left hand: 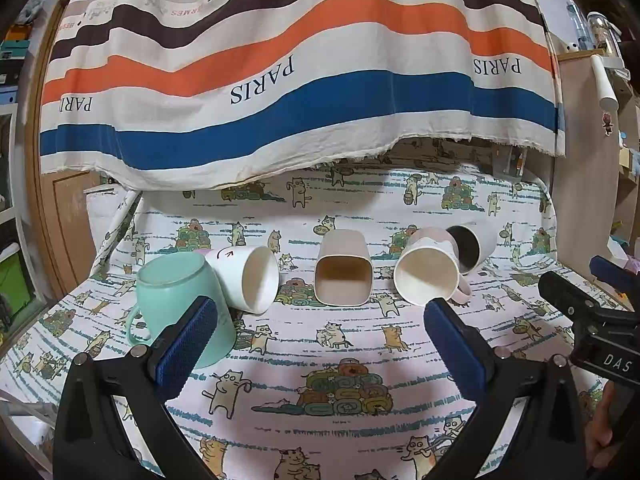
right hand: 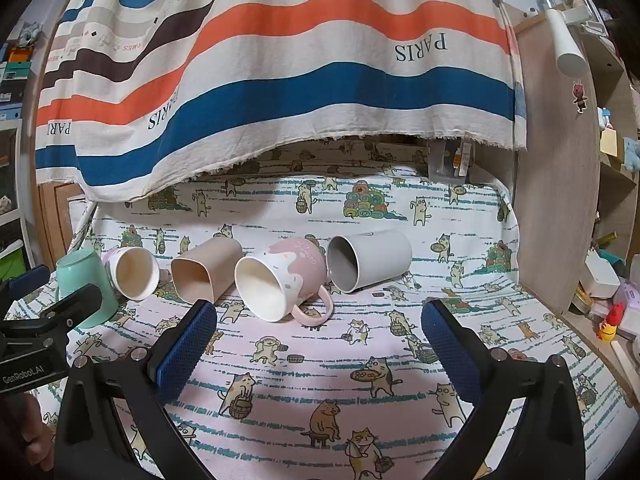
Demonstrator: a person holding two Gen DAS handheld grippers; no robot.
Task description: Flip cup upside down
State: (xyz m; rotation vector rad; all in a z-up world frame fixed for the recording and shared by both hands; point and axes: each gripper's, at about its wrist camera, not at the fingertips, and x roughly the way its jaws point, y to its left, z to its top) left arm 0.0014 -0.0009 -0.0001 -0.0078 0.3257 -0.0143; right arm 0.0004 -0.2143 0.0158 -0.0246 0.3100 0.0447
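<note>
Several cups stand in a row on the cat-print cloth. A mint green mug (left hand: 176,300) (right hand: 86,284) stands upside down at the left. To its right, lying on their sides, are a white cup (left hand: 250,276) (right hand: 134,272), a beige square cup (left hand: 344,268) (right hand: 206,274), a pink and white mug (left hand: 430,268) (right hand: 280,280) and a grey cup (left hand: 472,246) (right hand: 370,260). My left gripper (left hand: 320,336) is open and empty, its left finger beside the mint mug. My right gripper (right hand: 320,336) is open and empty, in front of the pink mug.
A striped cloth (left hand: 300,72) hangs behind the cups over the table's back. A wooden panel (right hand: 556,184) rises at the right, with cluttered shelves beyond it. The right gripper's body (left hand: 592,320) shows at the right of the left view.
</note>
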